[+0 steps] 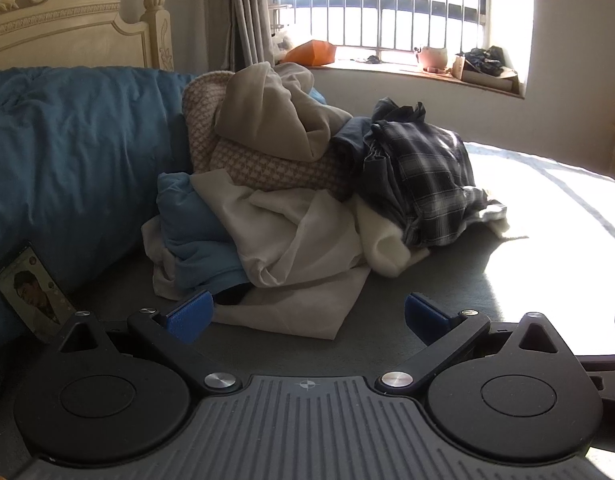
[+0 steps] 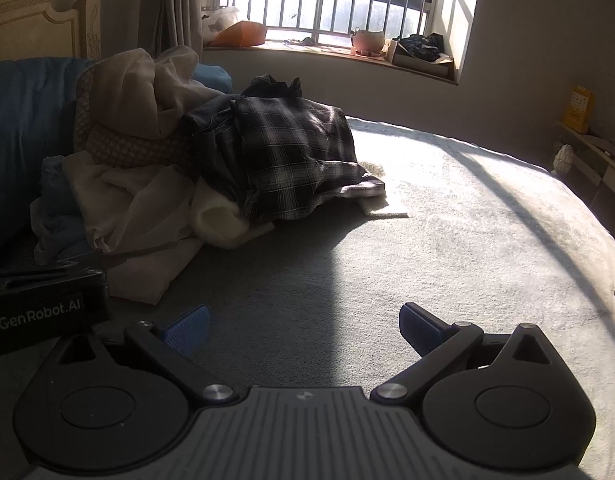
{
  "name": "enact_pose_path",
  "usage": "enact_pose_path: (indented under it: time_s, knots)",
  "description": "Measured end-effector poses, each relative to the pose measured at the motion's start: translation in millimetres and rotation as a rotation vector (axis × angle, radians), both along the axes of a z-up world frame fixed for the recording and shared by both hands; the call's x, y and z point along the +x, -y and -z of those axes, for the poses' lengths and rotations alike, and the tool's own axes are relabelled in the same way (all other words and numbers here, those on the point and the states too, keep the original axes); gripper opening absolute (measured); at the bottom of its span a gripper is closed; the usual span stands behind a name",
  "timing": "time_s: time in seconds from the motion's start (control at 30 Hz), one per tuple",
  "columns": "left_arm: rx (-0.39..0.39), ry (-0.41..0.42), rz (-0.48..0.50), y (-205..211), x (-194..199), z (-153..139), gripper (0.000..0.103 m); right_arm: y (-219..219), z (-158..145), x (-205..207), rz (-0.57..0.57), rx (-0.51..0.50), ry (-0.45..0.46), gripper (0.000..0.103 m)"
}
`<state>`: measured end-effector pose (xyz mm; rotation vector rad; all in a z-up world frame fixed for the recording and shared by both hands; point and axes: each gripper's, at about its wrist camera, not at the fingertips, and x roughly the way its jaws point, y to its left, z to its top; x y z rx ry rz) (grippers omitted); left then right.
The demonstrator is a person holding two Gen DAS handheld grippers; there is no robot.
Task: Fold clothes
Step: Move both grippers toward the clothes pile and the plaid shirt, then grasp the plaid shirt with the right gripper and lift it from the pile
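- left gripper [image 1: 307, 316]: jaws spread wide, nothing held, just short of the white sheet's edge
- right gripper [image 2: 305, 330]: wide apart, empty, over bare bed [image 2: 447, 216]
- clothes pile [image 1: 307, 184]: 12 o'clock of left gripper; 11 o'clock of right

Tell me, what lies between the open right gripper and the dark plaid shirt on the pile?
Only bare grey bed cover, part shaded, part sunlit, lies between the right gripper and the dark plaid shirt, as the right wrist view shows.
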<state>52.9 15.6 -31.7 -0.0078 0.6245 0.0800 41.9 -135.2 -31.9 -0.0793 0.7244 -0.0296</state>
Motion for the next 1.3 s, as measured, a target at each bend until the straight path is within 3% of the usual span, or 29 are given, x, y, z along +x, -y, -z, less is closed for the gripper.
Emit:
enact_pose_path:
  time_s: [0.47,0.67,0.9,1.1,1.27,1.3]
  knots:
    - [-0.036,-0.049,-0.019,-1,76,44,0.103,5,40,78,0.031,-0.049,-0.055,0.103]
    - [-0.094,-0.037,-0.027,-2,105,57,0.103,8,45,116,0.001,-0.086,-0.007,0.103]
    - [-0.091,0.013,-0.032,0,143,60,0.103,5,36,168,-0.076,-0.136,0.108,0.103]
    - [-0.109,-0.005,0.003,-2,154,71,0.103,-5,36,219,-0.115,-0.166,0.199,0.103]
    - [-0.074,-0.025,0.030,-3,152,83,0.103,-24,48,260,-0.216,-0.144,0.179,0.095]
    - [-0.072,-0.033,0.033,-3,152,84,0.103,-27,54,267,-0.220,-0.156,0.155,0.083]
